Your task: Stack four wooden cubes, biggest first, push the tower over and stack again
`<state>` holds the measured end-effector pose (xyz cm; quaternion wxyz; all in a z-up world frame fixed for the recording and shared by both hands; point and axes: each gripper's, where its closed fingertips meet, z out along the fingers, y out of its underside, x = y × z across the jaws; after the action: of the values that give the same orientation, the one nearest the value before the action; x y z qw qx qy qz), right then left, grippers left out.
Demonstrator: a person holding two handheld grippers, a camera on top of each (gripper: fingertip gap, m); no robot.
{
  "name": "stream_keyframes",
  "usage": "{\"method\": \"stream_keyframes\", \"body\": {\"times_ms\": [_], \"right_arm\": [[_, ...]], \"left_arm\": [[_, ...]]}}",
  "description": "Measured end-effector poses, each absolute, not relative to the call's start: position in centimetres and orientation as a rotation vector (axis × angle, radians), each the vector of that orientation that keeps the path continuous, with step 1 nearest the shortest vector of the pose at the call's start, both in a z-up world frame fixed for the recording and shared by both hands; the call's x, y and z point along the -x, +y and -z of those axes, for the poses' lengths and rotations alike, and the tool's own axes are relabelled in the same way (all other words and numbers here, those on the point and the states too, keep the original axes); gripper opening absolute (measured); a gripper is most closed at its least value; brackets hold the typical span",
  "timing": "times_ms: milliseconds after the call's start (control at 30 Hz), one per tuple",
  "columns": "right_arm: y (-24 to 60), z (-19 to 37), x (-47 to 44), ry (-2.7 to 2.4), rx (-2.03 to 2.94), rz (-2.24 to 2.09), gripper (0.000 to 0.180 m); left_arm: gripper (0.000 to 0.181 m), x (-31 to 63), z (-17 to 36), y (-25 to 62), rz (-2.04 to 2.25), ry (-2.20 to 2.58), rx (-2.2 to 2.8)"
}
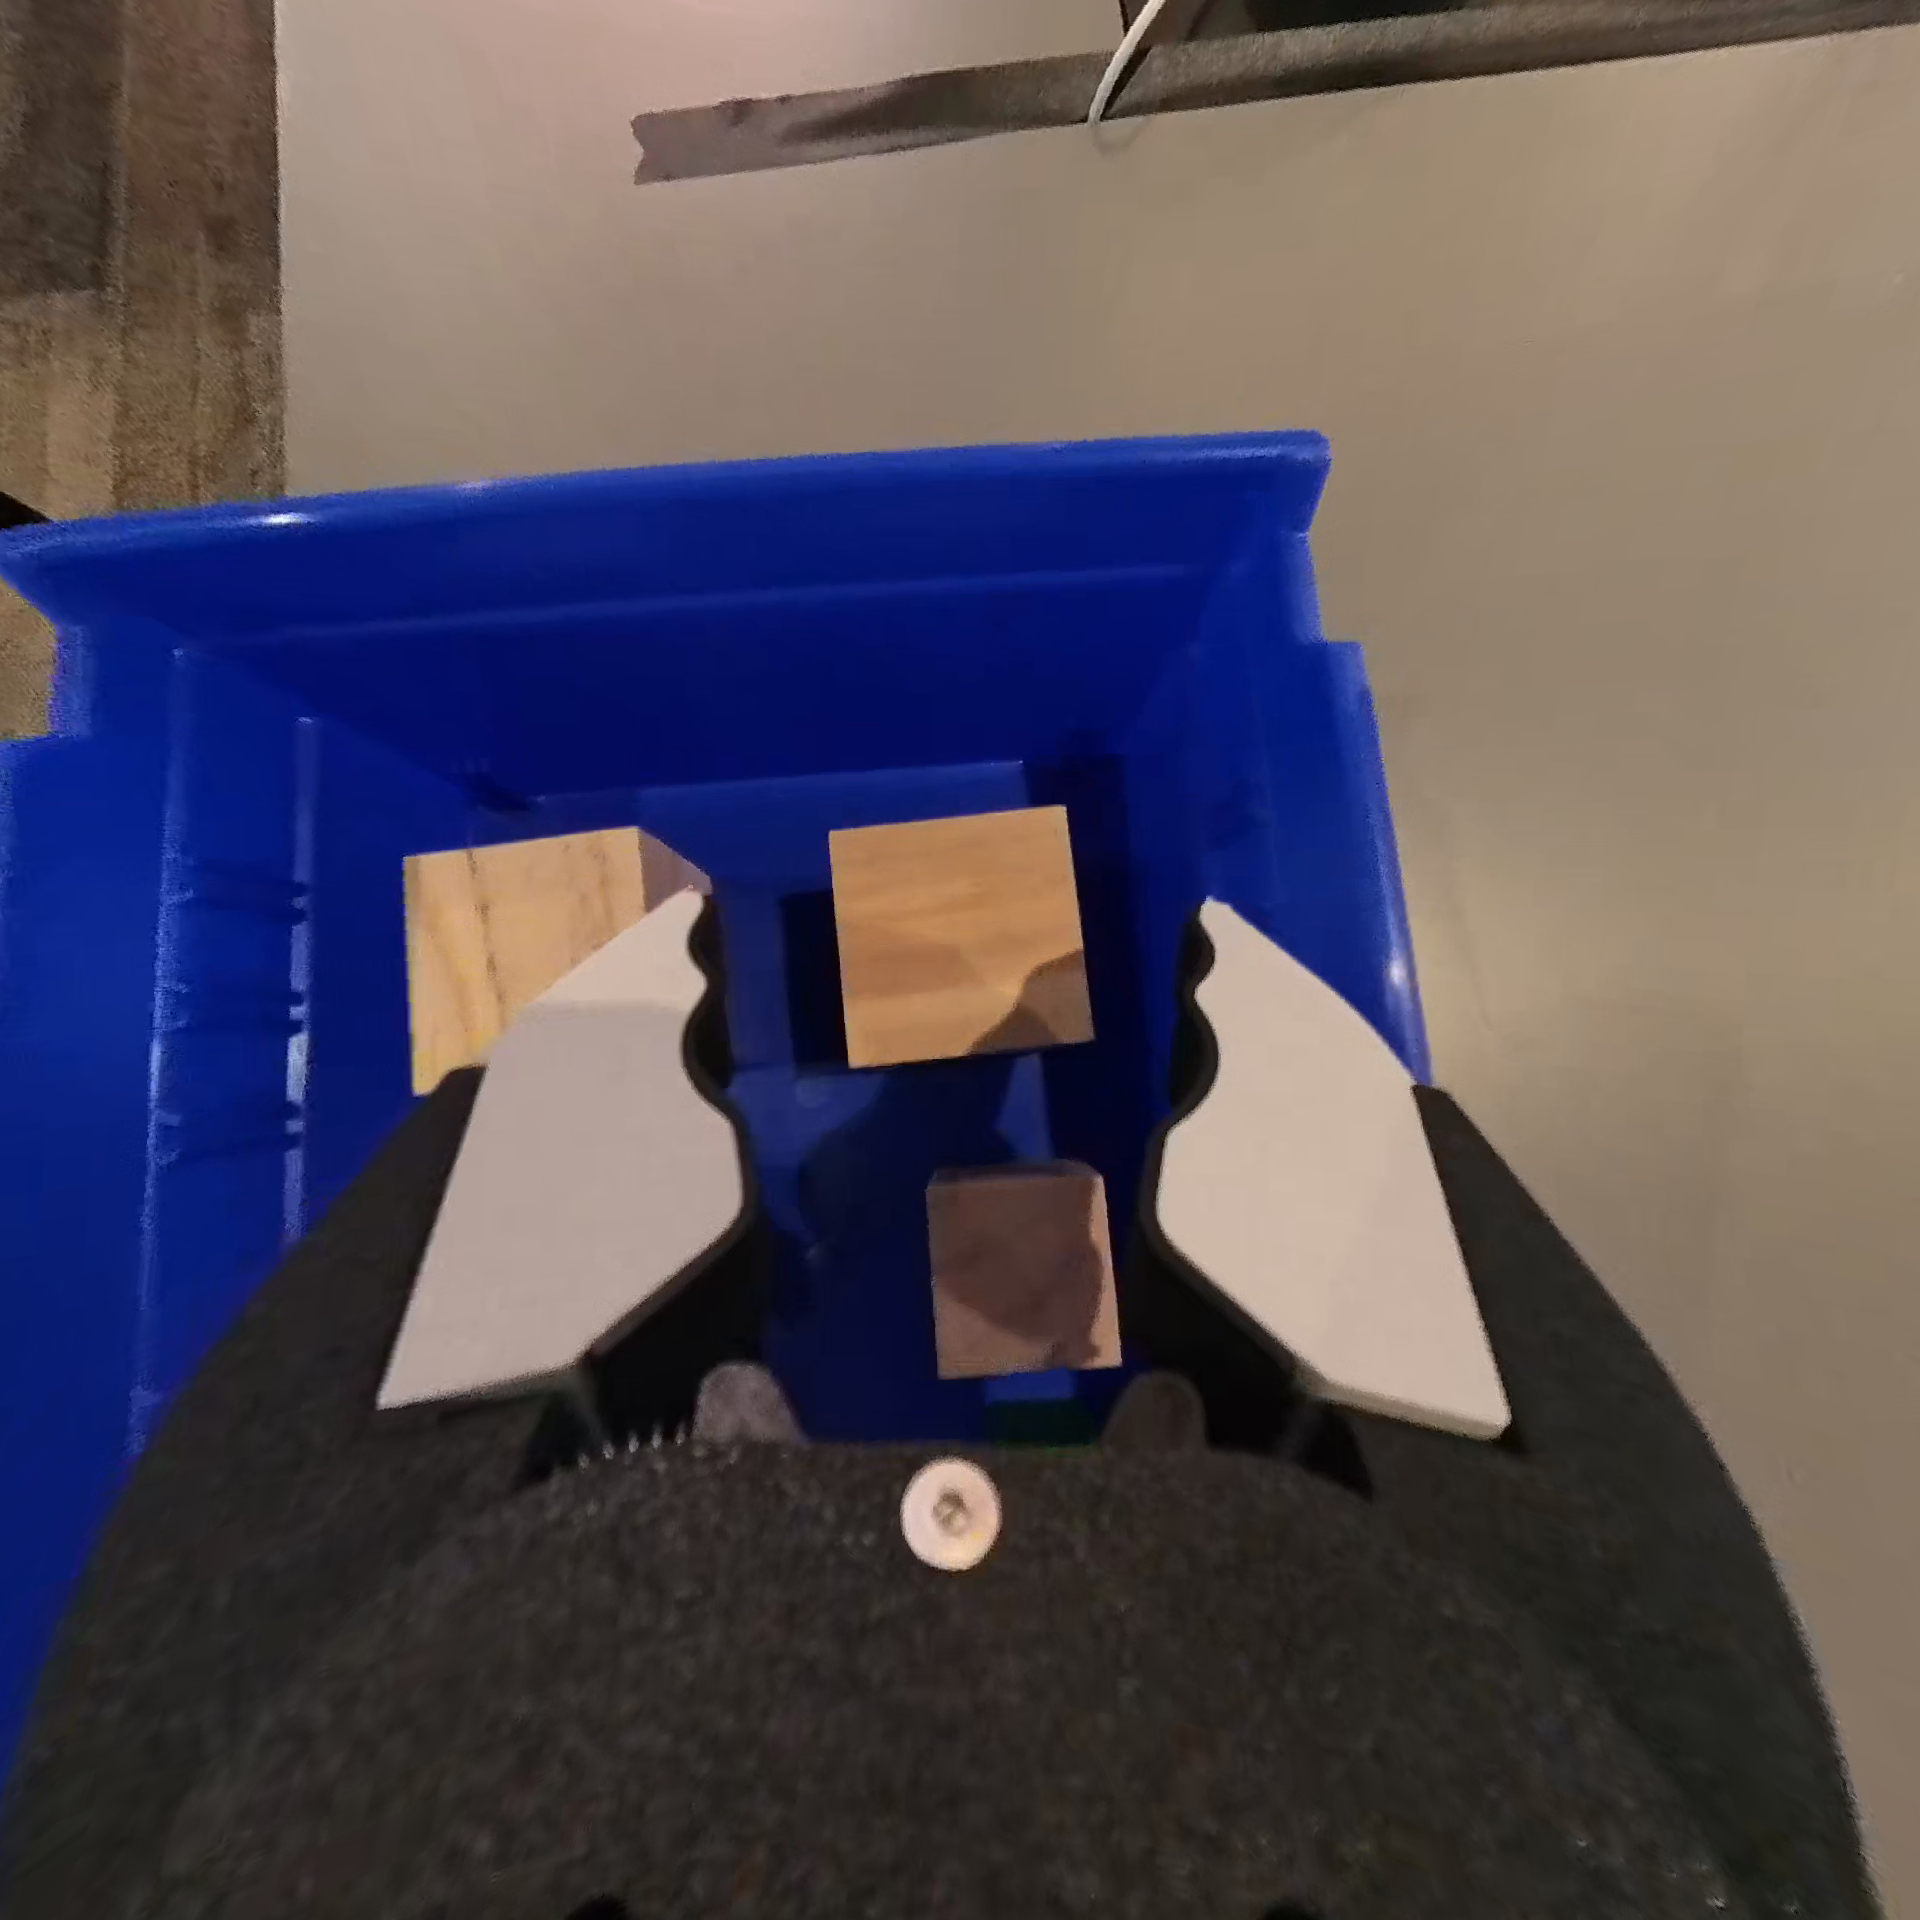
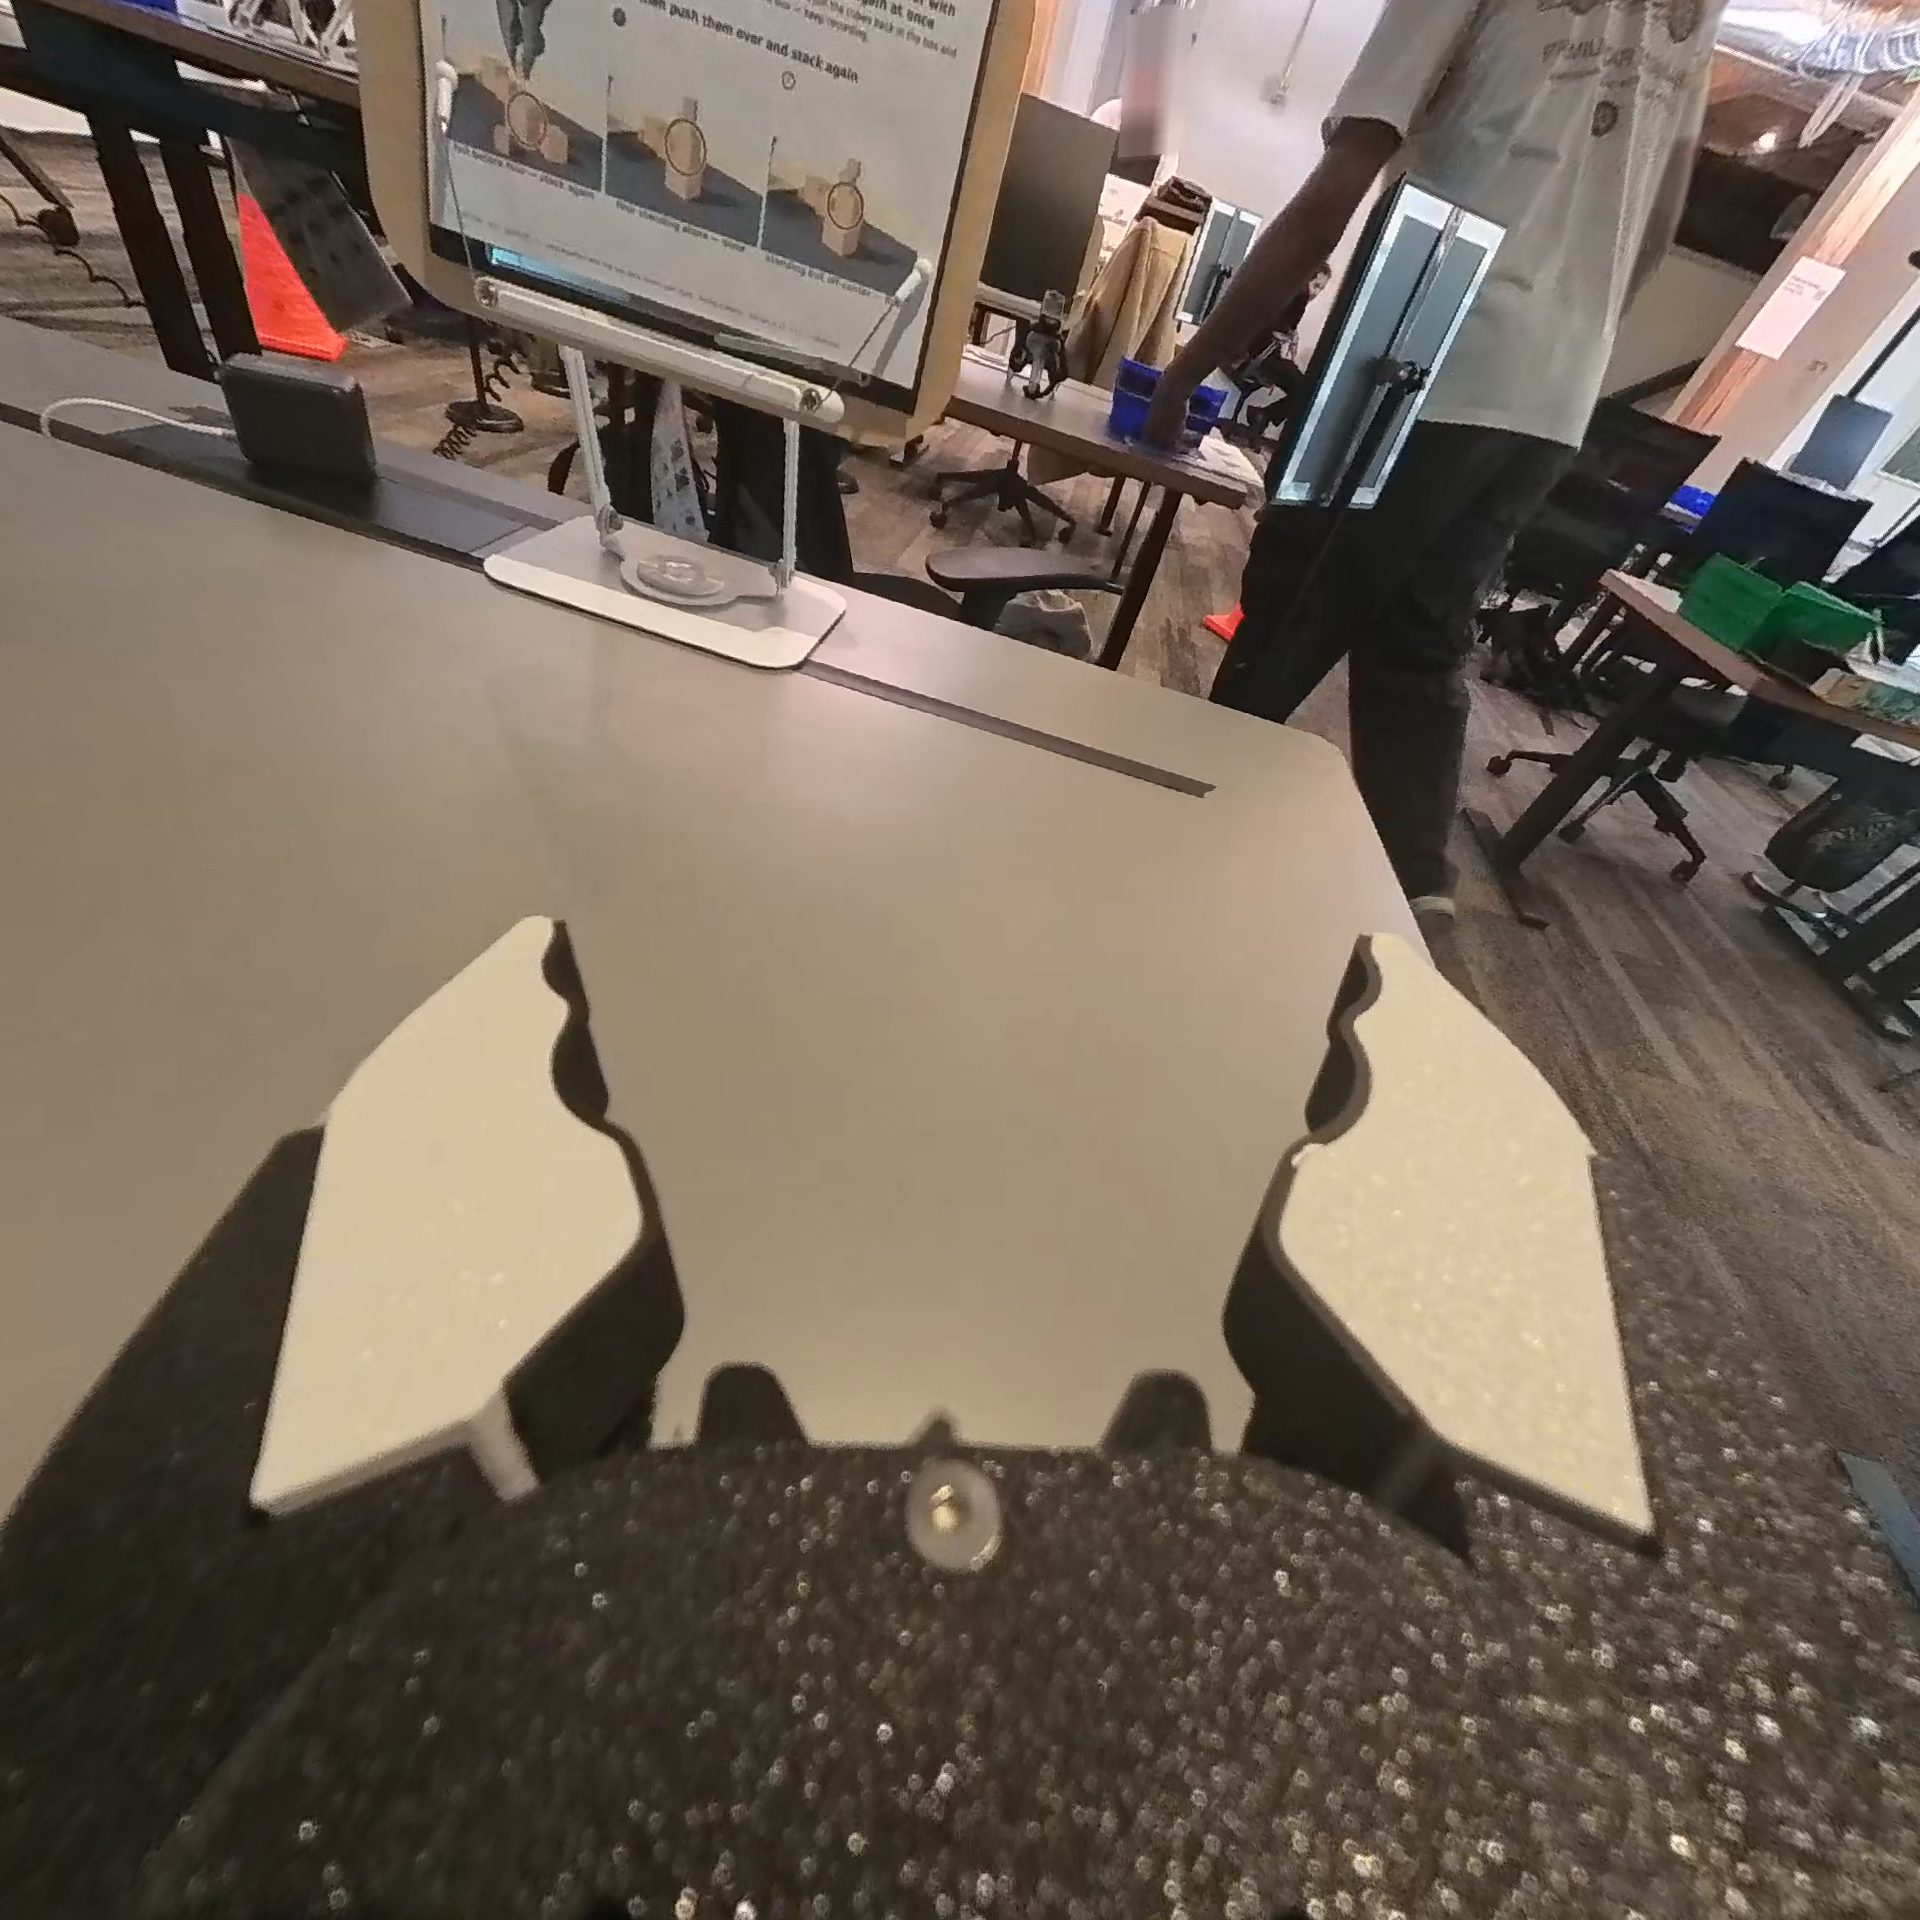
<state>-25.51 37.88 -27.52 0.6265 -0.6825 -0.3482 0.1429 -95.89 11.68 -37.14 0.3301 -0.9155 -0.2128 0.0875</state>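
Three wooden cubes [image 1: 961, 935] lie in the blue bin [image 1: 665, 540]; fourth unseen. Left gripper [image 1: 945, 997] spread empty above them; right gripper [image 2: 961, 977] spread empty over bare table [image 2: 312, 779]. Stacking apparently not begun.

A: How is the left gripper [image 1: 945, 914] built?
B: Pale grey angular fingers [image 1: 582, 1174] with wavy black inner pads are mounted on a black textured body; a silver screw [image 1: 951, 1512] is set centrally.
A: And the right gripper [image 2: 961, 951]?
B: The same construction is shown.
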Motion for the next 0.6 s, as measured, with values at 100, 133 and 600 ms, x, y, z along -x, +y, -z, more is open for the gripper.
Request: {"method": "stream_keyframes", "body": {"times_ms": [100, 133, 600], "right_arm": [[38.0, 27.3, 25.4, -0.794, 1.562, -0.33, 0.132], [38.0, 27.3, 25.4, -0.793, 1.562, -0.329, 0.132], [38.3, 27.3, 25.2, -0.78, 1.564, -0.339, 0.131]], "left_arm": [[0.083, 95.8, 37.8, 12.0, -0.211, -0.565, 2.422], [0.083, 95.8, 38.1, 12.1, -0.207, -0.567, 2.431], [0.072, 96.0, 41.8, 11.6, -0.12, -0.634, 2.558]]}}
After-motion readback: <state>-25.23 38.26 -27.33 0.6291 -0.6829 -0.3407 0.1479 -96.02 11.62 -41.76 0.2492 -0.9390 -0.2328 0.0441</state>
